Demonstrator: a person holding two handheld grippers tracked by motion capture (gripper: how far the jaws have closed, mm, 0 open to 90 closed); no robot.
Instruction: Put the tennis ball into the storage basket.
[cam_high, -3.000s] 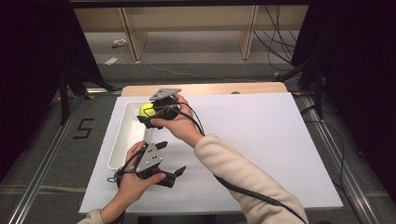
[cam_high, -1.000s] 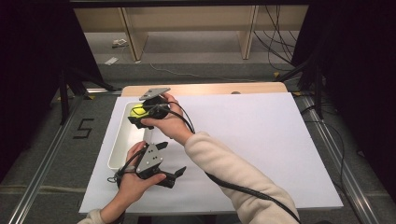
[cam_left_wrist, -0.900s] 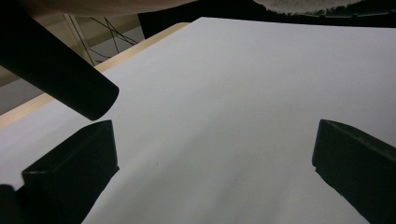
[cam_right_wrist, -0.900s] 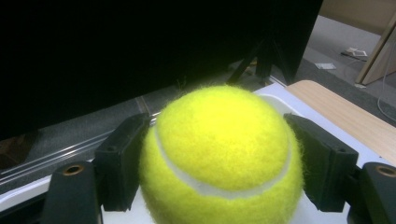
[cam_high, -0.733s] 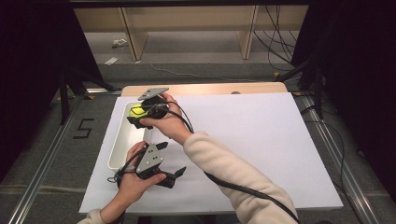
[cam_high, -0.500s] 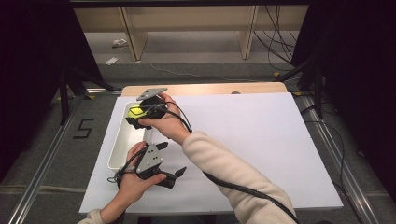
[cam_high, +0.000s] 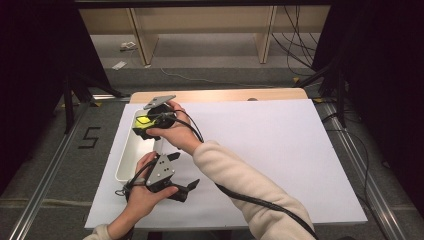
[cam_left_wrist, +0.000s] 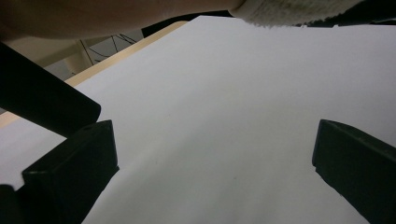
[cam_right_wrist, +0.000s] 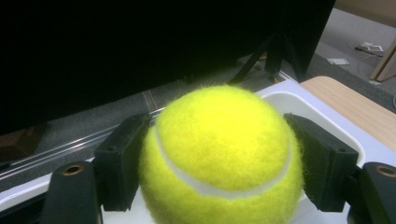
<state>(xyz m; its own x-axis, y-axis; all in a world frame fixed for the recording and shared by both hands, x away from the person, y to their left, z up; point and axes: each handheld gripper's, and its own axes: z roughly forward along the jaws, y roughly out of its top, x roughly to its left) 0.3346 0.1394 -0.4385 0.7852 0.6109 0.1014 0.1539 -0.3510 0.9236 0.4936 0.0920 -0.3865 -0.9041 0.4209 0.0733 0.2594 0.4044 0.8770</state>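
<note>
A yellow tennis ball (cam_right_wrist: 219, 154) sits between the two black jaws of my right gripper (cam_right_wrist: 219, 163), which is shut on it. In the high view the ball (cam_high: 142, 120) and the right gripper (cam_high: 145, 125) hang over the far end of a long white tray (cam_high: 131, 150) at the table's left. My left gripper (cam_high: 187, 189) rests low near the front edge of the white table (cam_high: 260, 145), held by a hand. Its jaws stand wide apart over bare white surface in the left gripper view (cam_left_wrist: 215, 154), so it is open with nothing between them.
The white tray's rim (cam_right_wrist: 322, 100) shows just behind the ball. A wooden strip (cam_high: 220, 95) runs along the table's far edge. Black cables (cam_high: 260, 205) trail along the right forearm. Metal rails (cam_high: 47, 165) flank the table on the floor.
The right gripper carried the ball left and slightly farther, to above the tray's far end. The left gripper stayed where it was.
</note>
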